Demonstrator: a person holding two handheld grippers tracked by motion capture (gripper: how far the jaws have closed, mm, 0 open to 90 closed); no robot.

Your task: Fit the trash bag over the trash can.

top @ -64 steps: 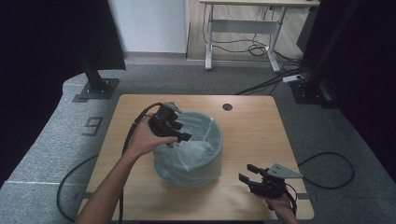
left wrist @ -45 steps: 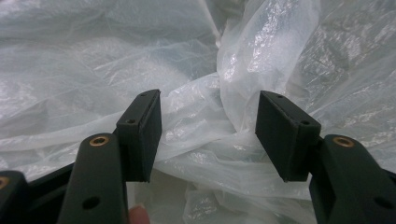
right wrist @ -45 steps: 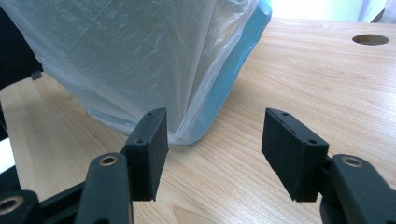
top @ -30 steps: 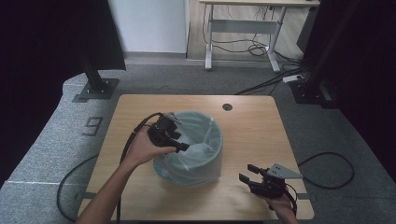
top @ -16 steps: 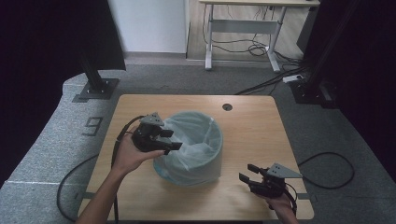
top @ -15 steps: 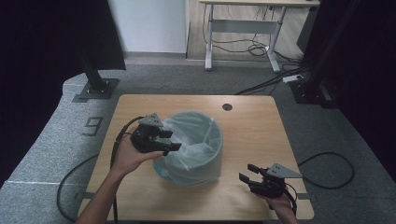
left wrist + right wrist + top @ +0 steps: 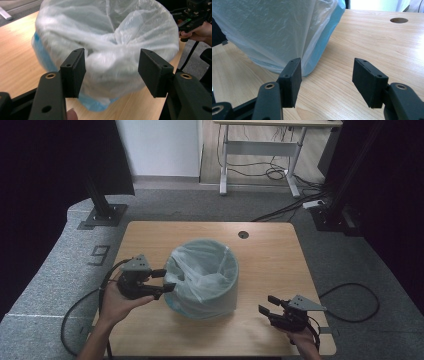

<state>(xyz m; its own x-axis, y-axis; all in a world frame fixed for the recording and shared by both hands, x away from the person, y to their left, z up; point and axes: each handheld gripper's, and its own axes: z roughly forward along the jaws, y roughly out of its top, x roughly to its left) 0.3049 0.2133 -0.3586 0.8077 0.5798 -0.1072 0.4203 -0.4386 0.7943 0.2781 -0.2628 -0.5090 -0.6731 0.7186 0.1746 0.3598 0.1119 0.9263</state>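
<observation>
A blue bin (image 7: 202, 300) lined with a whitish plastic bag (image 7: 202, 270) stands in the middle of the wooden table (image 7: 270, 255). My left gripper (image 7: 164, 280) is open just left of the bin, its jaws pointing at the bag's side with nothing between them. In the left gripper view the bag (image 7: 110, 40) bulges over the bin's rim beyond the left gripper (image 7: 112, 72). My right gripper (image 7: 265, 312) rests open near the table's front right, pointing toward the bin. The right gripper (image 7: 325, 80) is empty, with the bag (image 7: 274, 27) and the bin (image 7: 324, 40) ahead of it.
A round cable hole (image 7: 243, 234) sits in the table's far side. Cables trail from both grippers off the table edges. A white desk frame (image 7: 260, 150) and dark stands (image 7: 102, 210) are on the floor behind. The person's other hand (image 7: 197, 30) is beyond the bin.
My left gripper has drawn back from over the bin's rim to the left and slightly toward the front, now beside the bin. The right gripper has stayed put.
</observation>
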